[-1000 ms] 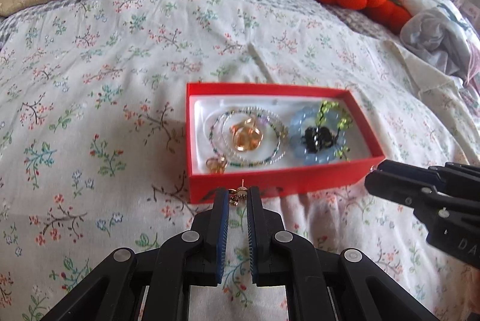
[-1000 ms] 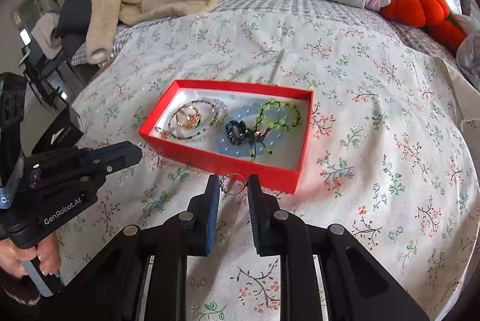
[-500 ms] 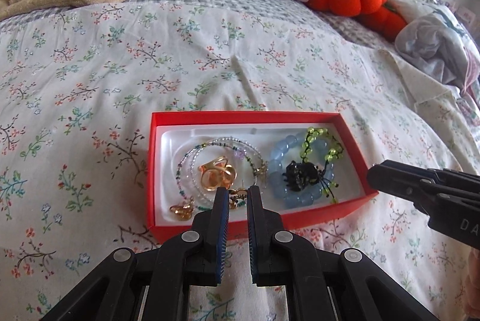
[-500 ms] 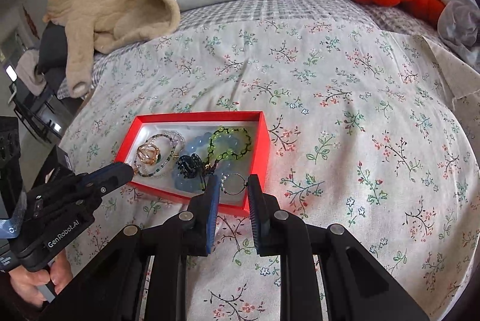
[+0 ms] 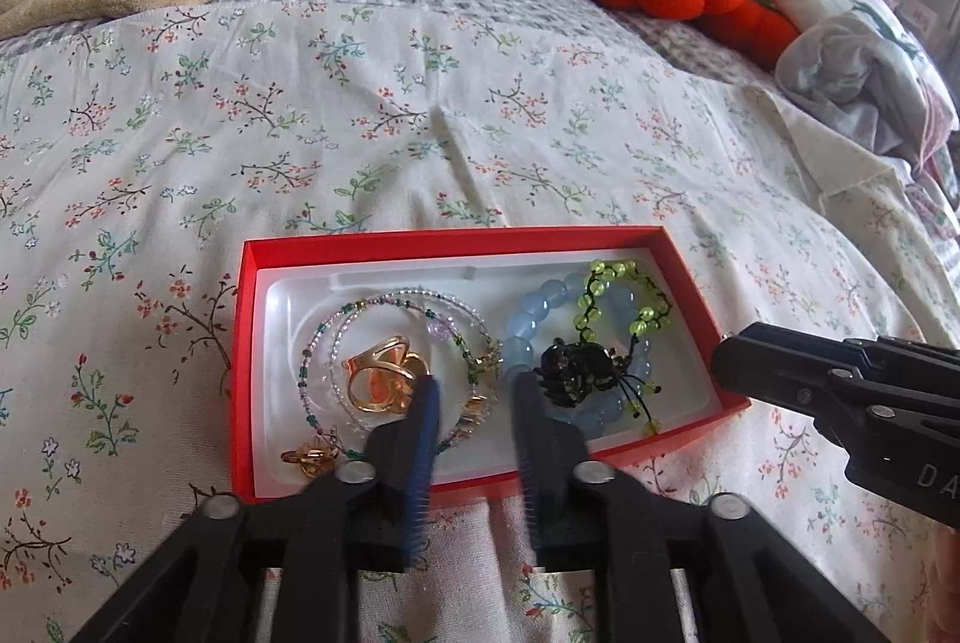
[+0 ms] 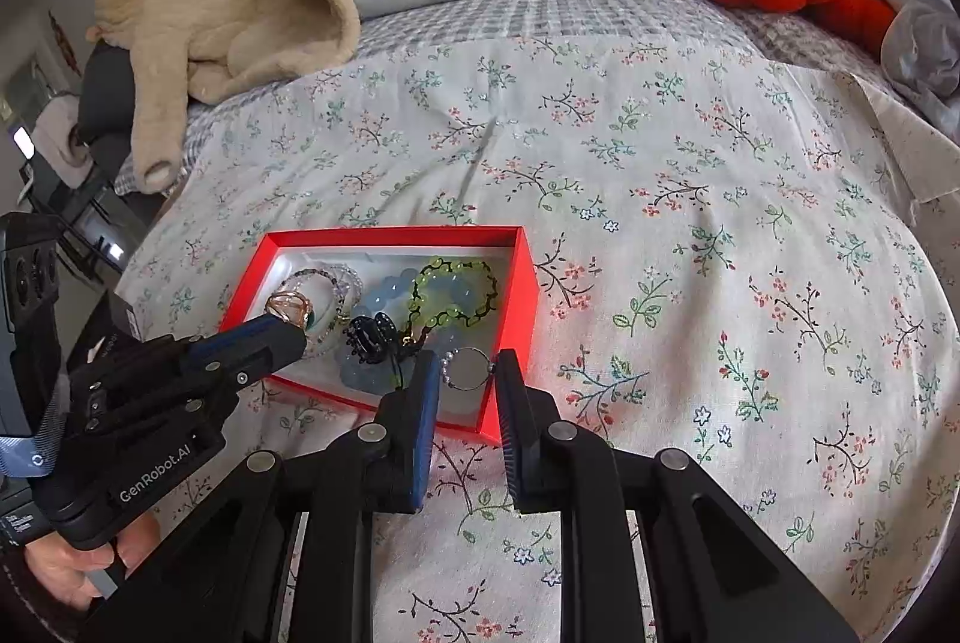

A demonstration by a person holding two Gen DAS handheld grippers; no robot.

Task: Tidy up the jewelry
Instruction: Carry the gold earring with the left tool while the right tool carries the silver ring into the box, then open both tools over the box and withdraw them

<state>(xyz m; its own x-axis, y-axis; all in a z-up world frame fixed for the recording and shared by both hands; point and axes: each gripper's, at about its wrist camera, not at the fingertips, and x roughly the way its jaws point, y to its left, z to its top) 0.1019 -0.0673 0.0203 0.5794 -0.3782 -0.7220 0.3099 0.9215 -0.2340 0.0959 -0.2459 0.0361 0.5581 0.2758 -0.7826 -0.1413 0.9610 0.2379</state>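
Over the red box [image 5: 543,244], my left gripper [image 5: 477,391] is opening, empty. My right gripper [image 6: 465,373] pinches a thin hoop earring [image 6: 467,368] above its near corner.

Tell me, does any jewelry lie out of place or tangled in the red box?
Nothing has spilled outside the red box. Inside, the green bracelet lies on the blue bracelet, with a black piece on top.
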